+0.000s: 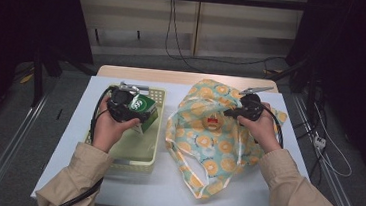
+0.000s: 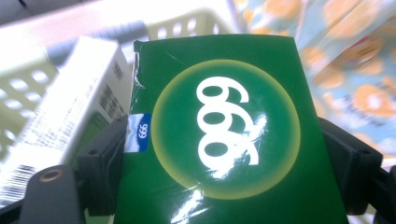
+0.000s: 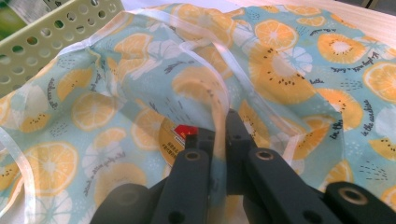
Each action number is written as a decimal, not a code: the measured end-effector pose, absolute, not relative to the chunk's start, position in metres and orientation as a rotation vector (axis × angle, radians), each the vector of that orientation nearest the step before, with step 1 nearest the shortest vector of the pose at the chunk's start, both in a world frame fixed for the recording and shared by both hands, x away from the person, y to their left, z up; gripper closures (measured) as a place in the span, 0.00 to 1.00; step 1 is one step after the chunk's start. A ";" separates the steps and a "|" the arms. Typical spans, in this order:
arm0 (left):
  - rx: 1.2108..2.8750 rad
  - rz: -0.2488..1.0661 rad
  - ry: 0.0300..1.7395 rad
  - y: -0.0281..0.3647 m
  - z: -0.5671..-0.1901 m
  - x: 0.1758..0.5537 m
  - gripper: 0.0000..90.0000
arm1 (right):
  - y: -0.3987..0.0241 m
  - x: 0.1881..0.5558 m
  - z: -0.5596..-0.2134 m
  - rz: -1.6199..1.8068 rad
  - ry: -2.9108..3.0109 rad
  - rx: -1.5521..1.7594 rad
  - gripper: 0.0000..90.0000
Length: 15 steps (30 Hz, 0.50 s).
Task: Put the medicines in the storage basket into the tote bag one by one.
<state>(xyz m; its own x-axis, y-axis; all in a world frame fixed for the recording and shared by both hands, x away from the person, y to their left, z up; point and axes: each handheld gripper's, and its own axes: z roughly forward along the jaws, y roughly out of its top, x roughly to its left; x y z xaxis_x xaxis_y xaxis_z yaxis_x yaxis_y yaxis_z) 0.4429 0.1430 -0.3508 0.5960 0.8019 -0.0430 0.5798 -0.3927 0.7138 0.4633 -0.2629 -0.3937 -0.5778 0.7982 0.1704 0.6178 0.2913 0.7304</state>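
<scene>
**Green box held over the basket, bag rim pinched**

Taking the yellow basket (image 1: pixel 131 151) as the marker: the left gripper (image 1: pixel 129 109) hangs over its far end, jaws spread wide and pressed against both sides of a green box (image 2: pixel 219 140) with a pale circle on its face. A white box (image 2: pixel 70 126) lies just beside it, inside the basket. To the right of the basket, touching its side, a fruit-print bag (image 1: pixel 218 141) lies slumped on the table (image 1: pixel 173 192). The right gripper (image 3: pixel 215 135) has its jaws narrowed down on the bag's clear rim.
</scene>
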 end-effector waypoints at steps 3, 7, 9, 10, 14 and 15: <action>2.068 0.390 1.063 0.140 -0.332 0.438 0.19 | -0.263 0.463 -0.392 1.159 2.332 1.303 0.99; 2.065 0.377 1.007 0.131 -0.313 0.435 0.19 | -0.264 0.462 -0.390 1.163 2.329 1.301 0.98; 2.053 0.357 0.977 0.124 -0.308 0.433 0.19 | -0.263 0.461 -0.389 1.157 2.330 1.297 0.99; 2.047 0.345 0.964 0.119 -0.305 0.432 0.19 | -0.264 0.461 -0.388 1.155 2.331 1.297 0.99; 2.026 0.296 0.889 0.096 -0.304 0.425 0.19 | -0.265 0.461 -0.386 1.163 2.326 1.298 0.99; 2.027 0.290 0.878 0.091 -0.305 0.424 0.19 | -0.265 0.461 -0.385 1.160 2.326 1.297 0.99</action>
